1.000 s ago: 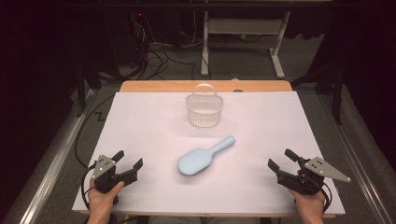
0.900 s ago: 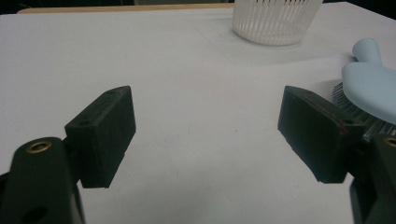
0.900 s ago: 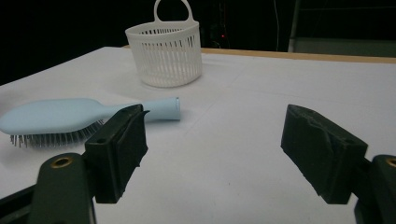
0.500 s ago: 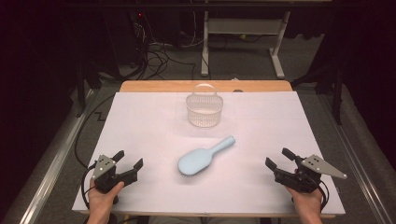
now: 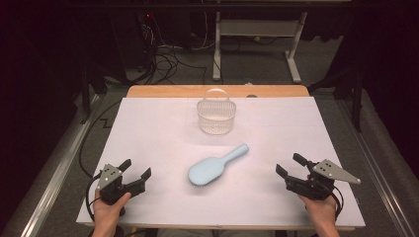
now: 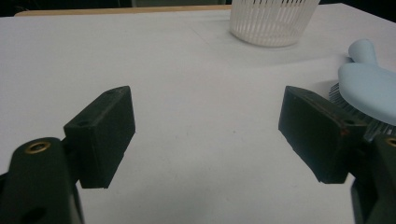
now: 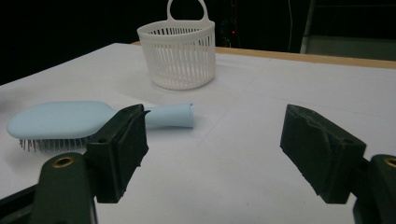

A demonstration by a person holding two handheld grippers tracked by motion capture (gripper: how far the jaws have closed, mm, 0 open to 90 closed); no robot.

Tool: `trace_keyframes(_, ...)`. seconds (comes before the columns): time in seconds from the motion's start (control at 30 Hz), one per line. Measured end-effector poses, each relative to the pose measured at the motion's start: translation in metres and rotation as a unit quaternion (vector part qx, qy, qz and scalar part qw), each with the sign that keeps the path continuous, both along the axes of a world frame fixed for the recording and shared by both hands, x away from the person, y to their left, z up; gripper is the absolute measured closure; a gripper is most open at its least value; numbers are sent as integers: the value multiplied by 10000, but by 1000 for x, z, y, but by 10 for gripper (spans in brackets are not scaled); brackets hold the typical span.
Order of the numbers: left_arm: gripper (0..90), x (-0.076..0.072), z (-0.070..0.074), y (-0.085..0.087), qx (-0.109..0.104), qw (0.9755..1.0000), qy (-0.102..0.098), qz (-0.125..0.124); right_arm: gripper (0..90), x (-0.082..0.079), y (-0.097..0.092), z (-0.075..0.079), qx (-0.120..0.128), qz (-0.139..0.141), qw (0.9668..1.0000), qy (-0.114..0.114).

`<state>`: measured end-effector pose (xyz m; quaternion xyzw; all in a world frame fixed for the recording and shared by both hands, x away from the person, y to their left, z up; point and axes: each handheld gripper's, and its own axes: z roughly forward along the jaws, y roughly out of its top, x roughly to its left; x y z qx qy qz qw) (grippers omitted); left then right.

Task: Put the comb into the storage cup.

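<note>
The pale blue hairbrush lies bristles down near the middle of the tabletop, white basket toward the far edge. Left claw and right claw sit by the near corners, both spread, holding nothing.

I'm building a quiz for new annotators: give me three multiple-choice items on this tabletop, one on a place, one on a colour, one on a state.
1. Where does the hairbrush lie relative to the basket?
A inside it
B nearer the person
C behind it

2. What colour is the hairbrush?
A light blue
B red
C black

3. How are the left gripper and right gripper?
A both open
B both shut
C one holding the brush

Key: 1 B, it lies apart on the white sheet; 2 A, pale blue back and handle; 3 A, jaws stand wide apart, empty.
</note>
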<state>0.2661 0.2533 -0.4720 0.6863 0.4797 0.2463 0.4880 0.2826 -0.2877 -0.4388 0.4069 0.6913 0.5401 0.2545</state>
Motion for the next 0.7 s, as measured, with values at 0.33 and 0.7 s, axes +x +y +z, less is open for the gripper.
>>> trace_keyframes(0.33, 197, 0, -1, 1, -12, 10000, 27, -1, 247, 10, 19, 4, 74, 165, 9998, -52)
trace_keyframes(0.7, 197, 0, -1, 0, -31, 10000, 30, -5, 246, 21, 39, 5, 117, 335, 9993, -82)
